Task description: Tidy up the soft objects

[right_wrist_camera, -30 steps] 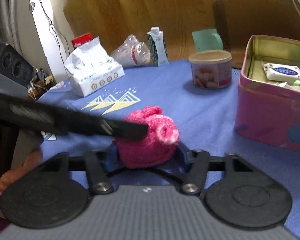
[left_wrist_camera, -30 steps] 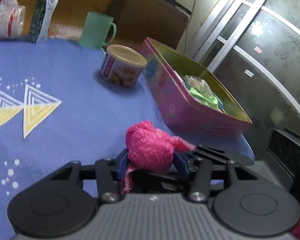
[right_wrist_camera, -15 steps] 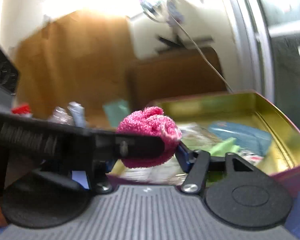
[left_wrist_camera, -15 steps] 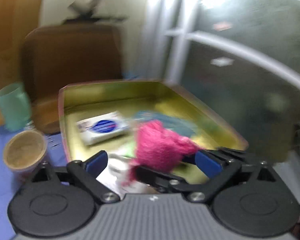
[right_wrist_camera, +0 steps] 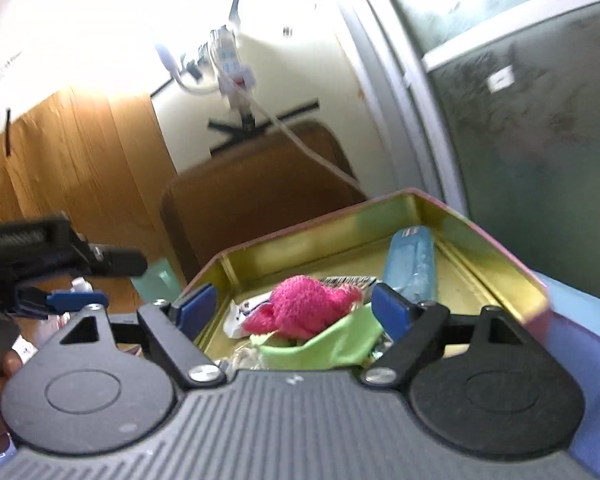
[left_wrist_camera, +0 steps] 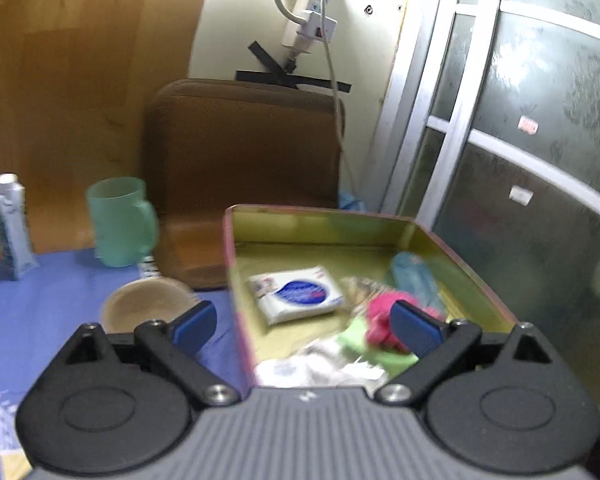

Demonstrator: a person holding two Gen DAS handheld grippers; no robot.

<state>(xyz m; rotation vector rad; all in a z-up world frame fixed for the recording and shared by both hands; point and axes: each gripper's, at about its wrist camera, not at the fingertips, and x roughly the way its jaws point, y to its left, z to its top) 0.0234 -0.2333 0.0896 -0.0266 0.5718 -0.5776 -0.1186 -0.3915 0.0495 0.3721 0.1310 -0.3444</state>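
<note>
Where both fingers (right_wrist_camera: 392, 306) part, pink sock (right_wrist_camera: 304, 306) lies free.

The left tongs (left_wrist_camera: 304, 326) have a grey ribbed housing nearest the camera, flanked by two round black discs, each with a shallow circular recess. From the discs, black link arms with triangular cut-outs reach forward, pinned with bright silver screws. Each arm ends in a blue pad (left_wrist_camera: 190, 325), squared at the tip. A small white mark sits on the grey ribbing's far edge. The right tongs (right_wrist_camera: 296, 306) are built the same: grey ribbed body, black discs, silver screws, blue pads (right_wrist_camera: 392, 306). At that view's left, the other tool's side shows a black ribbed bar and a blue tip.
</note>
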